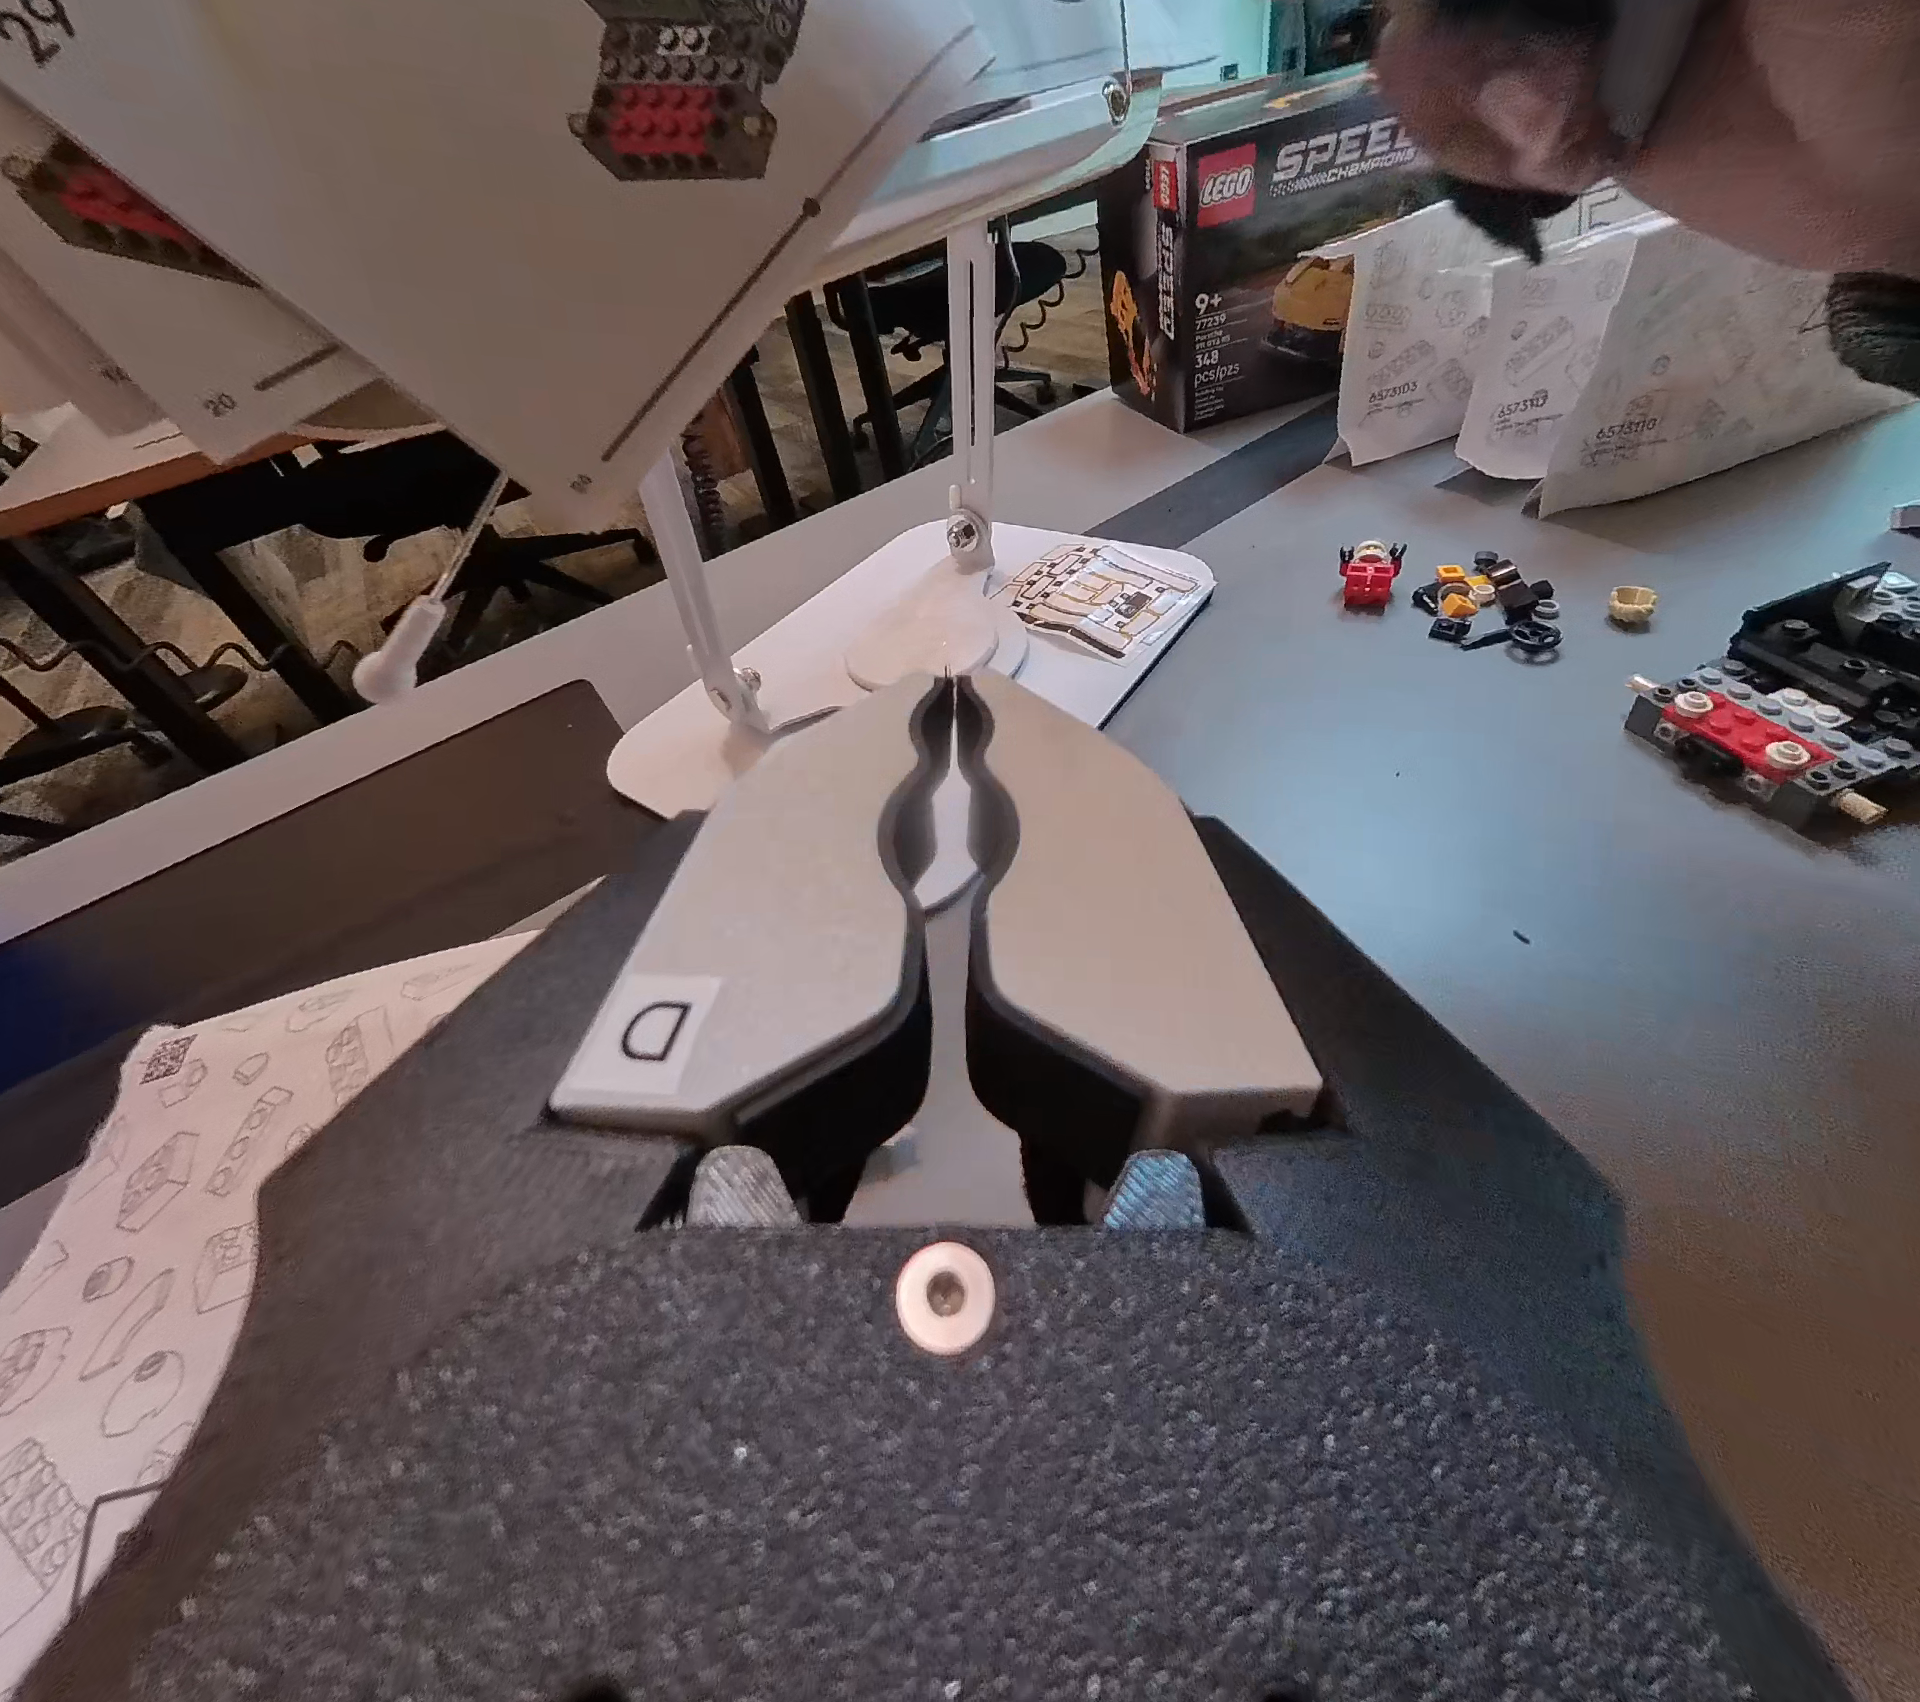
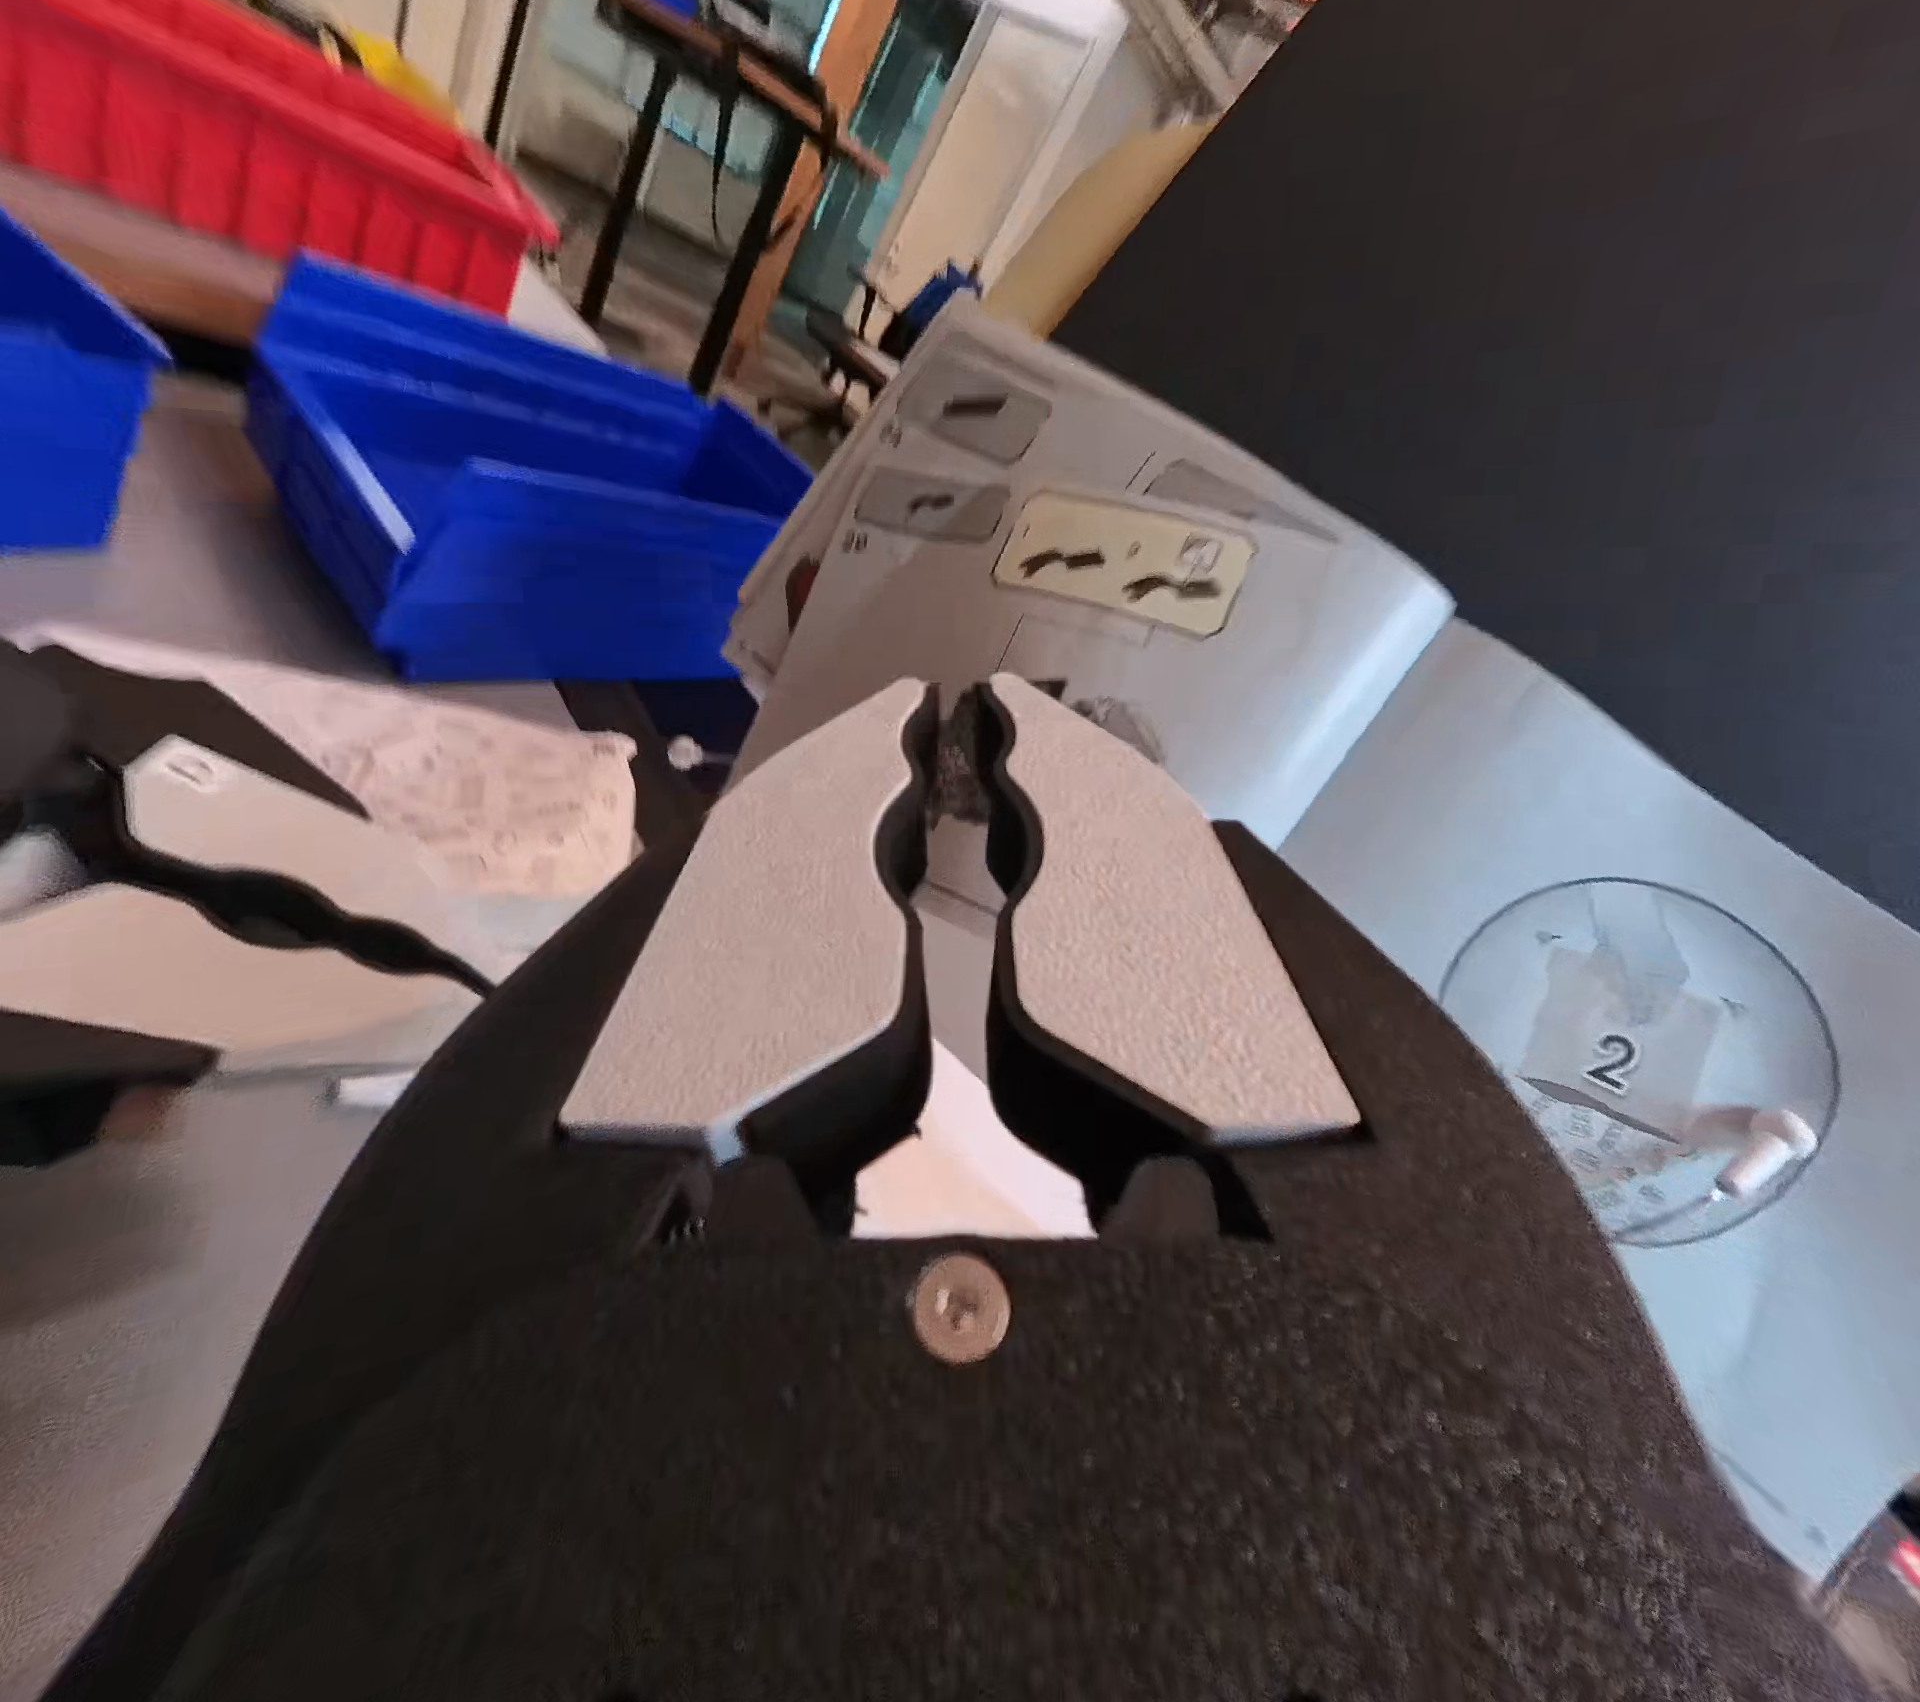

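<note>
Bare grey table (image 1: 1455, 977) lies open rightward; white stand (image 1: 727, 717) and hanging booklet (image 1: 416, 146) block ahead.

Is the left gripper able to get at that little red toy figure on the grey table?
Probably yes. The left gripper, jaws shut, hovers over the white stand base; the red figure lies ahead to its right across bare table, nothing between.

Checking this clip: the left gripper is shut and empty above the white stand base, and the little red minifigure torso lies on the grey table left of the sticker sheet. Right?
Not quite. In the left wrist view the red minifigure torso lies right of the sticker sheet, not left. The rest holds: the left gripper is shut and empty above the white stand base, on the grey table.
</note>
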Demonstrator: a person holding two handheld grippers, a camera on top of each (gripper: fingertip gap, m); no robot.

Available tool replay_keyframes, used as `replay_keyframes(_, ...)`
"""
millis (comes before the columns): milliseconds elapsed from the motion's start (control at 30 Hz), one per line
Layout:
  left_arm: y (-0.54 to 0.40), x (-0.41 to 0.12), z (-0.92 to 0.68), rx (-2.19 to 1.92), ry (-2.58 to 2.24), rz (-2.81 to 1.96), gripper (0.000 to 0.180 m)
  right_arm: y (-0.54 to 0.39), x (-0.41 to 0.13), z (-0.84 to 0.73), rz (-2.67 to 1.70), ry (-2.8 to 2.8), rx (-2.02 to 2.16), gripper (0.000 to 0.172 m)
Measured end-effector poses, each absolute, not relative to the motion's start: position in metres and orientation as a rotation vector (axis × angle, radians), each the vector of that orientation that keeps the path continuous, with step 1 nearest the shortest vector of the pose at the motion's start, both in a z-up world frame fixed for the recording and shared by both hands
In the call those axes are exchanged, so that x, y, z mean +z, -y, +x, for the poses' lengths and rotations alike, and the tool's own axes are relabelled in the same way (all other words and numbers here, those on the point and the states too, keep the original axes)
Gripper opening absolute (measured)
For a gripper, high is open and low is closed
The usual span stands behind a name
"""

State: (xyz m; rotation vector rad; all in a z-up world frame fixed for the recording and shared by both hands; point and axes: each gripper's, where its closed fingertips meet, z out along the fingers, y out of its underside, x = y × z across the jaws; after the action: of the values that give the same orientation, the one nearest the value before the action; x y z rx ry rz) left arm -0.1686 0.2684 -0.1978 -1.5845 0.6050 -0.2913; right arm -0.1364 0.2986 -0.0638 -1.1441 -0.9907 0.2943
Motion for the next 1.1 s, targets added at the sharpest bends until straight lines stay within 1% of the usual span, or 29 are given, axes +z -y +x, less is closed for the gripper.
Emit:
replay_keyframes(67, -0.265, -0.194, -0.167, -0.317, -0.601, -1.589, 0.000, -0.282, -0.048, -0.120, -1.128, 0.924, 0.366, 0.000)
replay_keyframes(133, -0.262, -0.190, -0.164, -0.343, -0.598, -1.586, 0.000, -0.263, -0.039, -0.096, -1.140, 0.879, 0.426, 0.000)
replay_keyframes(233, -0.257, -0.188, -0.160, -0.341, -0.615, -1.577, 0.000, -0.235, -0.049, -0.052, -1.243, 0.876, 0.466, 0.000)
replay_keyframes(267, -0.255, -0.186, -0.158, -0.344, -0.620, -1.572, 0.000, -0.227, -0.061, -0.036, -1.298, 0.914, 0.451, 0.006)
replay_keyframes(333, -0.252, -0.183, -0.154, -0.354, -0.628, -1.561, 0.000, -0.216, -0.098, -0.001, -1.420, 1.035, 0.370, 0.027)
replay_keyframes(433, -0.247, -0.178, -0.146, -0.383, -0.652, -1.543, 0.000, -0.202, -0.173, 0.049, -1.662, 1.226, 0.282, 0.062)
replay_keyframes(533, -0.240, -0.176, -0.132, -0.427, -0.706, -1.522, 0.001, -0.182, -0.238, 0.067, -1.895, 1.316, 0.396, 0.079)
replay_keyframes(600, -0.232, -0.179, -0.120, -0.477, -0.761, -1.518, 0.007, -0.180, -0.268, 0.068, -1.966, 1.376, 0.405, 0.085)
replay_keyframes(633, -0.228, -0.181, -0.113, -0.511, -0.794, -1.519, 0.011, -0.182, -0.279, 0.068, -1.991, 1.415, 0.377, 0.085)
replay_keyframes(700, -0.215, -0.184, -0.099, -0.591, -0.871, -1.521, 0.019, -0.187, -0.290, 0.067, -1.954, 1.524, 0.300, 0.061)
replay_keyframes(767, -0.201, -0.189, -0.083, -0.669, -0.969, -1.535, 0.032, -0.177, -0.288, 0.058, -1.863, 1.687, 0.344, 0.061)
replay_keyframes(867, -0.169, -0.204, -0.055, -0.802, -1.172, -1.570, 0.051, -0.141, -0.273, 0.034, -1.585, 1.925, 0.480, 0.061)
replay_keyframes(967, -0.129, -0.232, -0.032, -0.890, -1.419, -1.614, 0.061, -0.112, -0.271, 0.021, -1.438, 2.074, 0.498, 0.061)
replay_keyframes(1100, -0.080, -0.275, -0.018, -0.943, -1.710, -1.717, 0.070, -0.084, -0.279, 0.010, -1.382, 2.110, 0.556, 0.060)
